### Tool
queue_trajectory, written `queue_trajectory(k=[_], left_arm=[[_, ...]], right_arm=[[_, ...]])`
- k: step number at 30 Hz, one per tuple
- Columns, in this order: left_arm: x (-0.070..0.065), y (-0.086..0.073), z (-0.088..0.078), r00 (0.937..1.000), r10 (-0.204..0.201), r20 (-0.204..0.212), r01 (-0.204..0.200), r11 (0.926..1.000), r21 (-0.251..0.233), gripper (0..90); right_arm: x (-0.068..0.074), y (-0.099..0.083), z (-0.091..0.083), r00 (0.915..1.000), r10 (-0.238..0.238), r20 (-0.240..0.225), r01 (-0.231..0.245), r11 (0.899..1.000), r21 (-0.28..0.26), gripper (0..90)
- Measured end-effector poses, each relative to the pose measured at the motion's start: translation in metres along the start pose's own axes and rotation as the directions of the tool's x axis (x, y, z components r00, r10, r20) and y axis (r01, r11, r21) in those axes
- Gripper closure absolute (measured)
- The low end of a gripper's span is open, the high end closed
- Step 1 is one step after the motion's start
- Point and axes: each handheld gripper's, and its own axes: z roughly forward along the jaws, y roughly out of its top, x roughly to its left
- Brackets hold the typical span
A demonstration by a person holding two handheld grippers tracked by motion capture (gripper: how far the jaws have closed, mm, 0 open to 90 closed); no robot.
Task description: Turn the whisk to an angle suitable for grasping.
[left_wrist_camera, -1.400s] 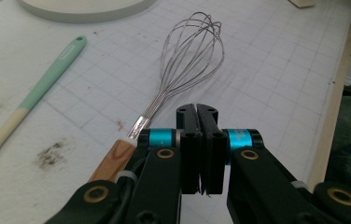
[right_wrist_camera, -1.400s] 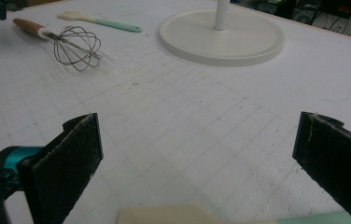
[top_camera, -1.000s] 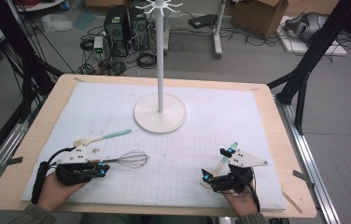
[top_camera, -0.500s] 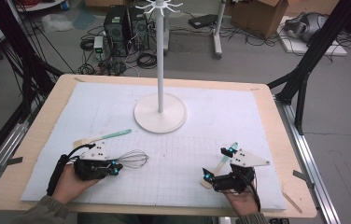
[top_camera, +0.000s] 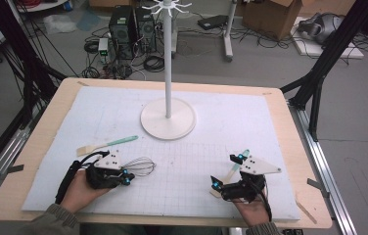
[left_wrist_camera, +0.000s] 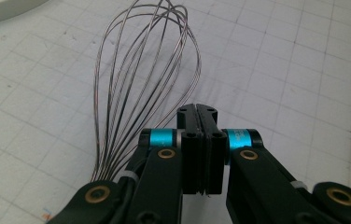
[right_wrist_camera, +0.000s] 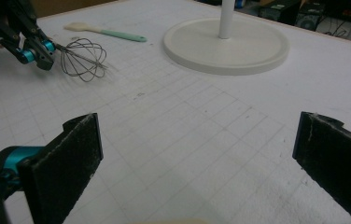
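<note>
L gripper (top_camera: 126, 177) clamped on whisk (top_camera: 140, 166) handle, wires low over table (top_camera: 270, 122). R gripper (top_camera: 226, 171) jaws apart, idle. Step: carry. Next: prob. lift whisk to stand (top_camera: 168, 117).

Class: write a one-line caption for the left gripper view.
Shut left gripper beside a wire whisk on a gridded mat.

Right gripper (right_wrist_camera: 197, 163): jaws wide apart over mat (right_wrist_camera: 187, 126). Left gripper (right_wrist_camera: 33, 49), whisk (right_wrist_camera: 82, 58) at far left; spatula (right_wrist_camera: 108, 31), stand base (right_wrist_camera: 227, 46) beyond.
</note>
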Motion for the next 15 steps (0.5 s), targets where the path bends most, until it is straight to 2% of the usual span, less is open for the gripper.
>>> queue_trajectory(k=[7, 15], left_arm=[[0.0039, 0.0053, 0.0059, 0.9998, 0.021, 0.003, -0.021, 0.9993, 0.032, 88.3], [0.0073, 0.0095, 0.0082, 0.9999, 0.0, -0.016, 0.0, 0.9995, 0.031, 88.4]], right_arm=[[-0.0011, -0.0009, -0.0017, 1.0, 0.0, 0.005, 0.0, 1.0, -0.003, 0.1], [-0.001, -0.0012, -0.003, 1.0, 0.005, 0.005, -0.005, 1.0, -0.004, 0.1]])
